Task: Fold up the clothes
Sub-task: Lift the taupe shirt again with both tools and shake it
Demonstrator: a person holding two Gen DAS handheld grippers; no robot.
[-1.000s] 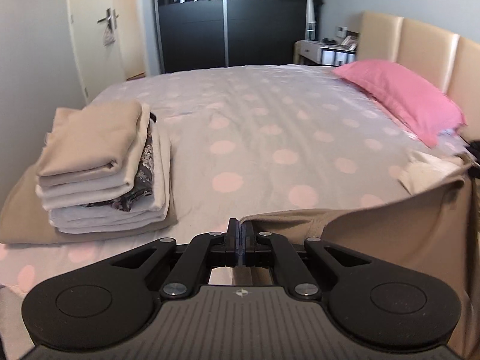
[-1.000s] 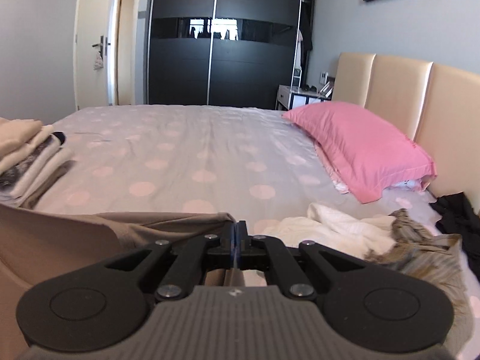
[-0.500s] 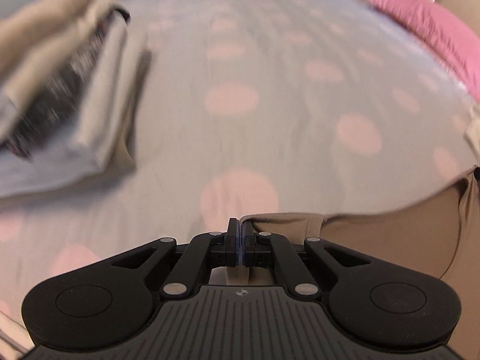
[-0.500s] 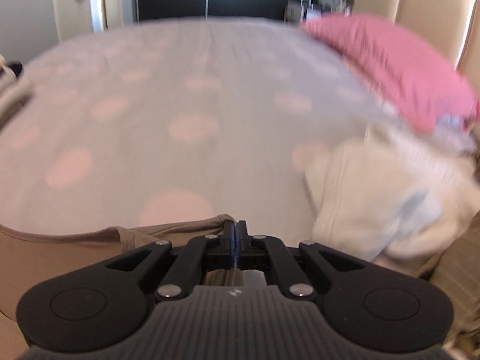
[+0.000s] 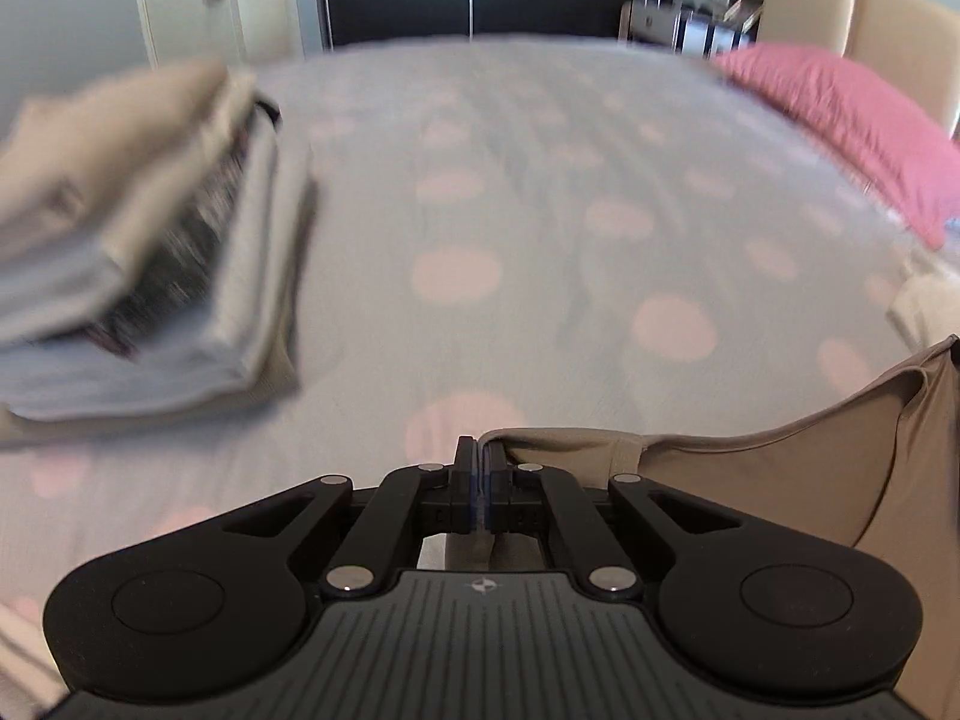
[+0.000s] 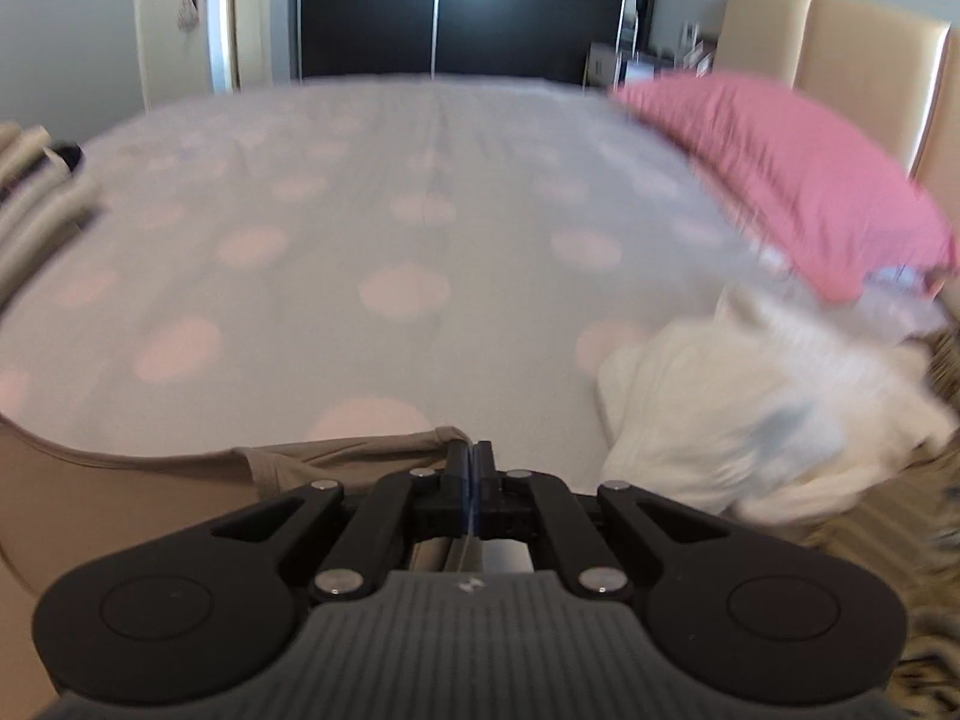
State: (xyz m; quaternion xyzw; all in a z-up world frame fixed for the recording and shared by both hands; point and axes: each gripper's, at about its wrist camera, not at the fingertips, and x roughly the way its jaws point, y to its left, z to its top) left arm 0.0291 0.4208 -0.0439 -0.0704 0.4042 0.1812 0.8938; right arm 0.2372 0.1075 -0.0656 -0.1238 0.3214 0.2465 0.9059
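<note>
A tan garment [image 5: 780, 480] hangs stretched between both grippers over the bed. My left gripper [image 5: 482, 450] is shut on one top corner of it, the cloth running off to the right. My right gripper [image 6: 471, 456] is shut on the other corner of the tan garment [image 6: 150, 498], which spreads away to the left. A stack of folded clothes [image 5: 138, 252] lies on the left side of the bed and shows at the left edge of the right wrist view as folded clothes [image 6: 30, 204].
The bed [image 5: 540, 210] has a grey sheet with pink dots. A pink pillow [image 6: 798, 180] lies by the beige headboard [image 6: 864, 48]. A crumpled white garment [image 6: 750, 408] and a patterned one [image 6: 936, 528] lie at the right. A black wardrobe [image 6: 450, 6] and a door stand behind.
Both grippers have come down closer to the bed with the tan garment still stretched between them. The folded stack and the white garment look larger and nearer.
</note>
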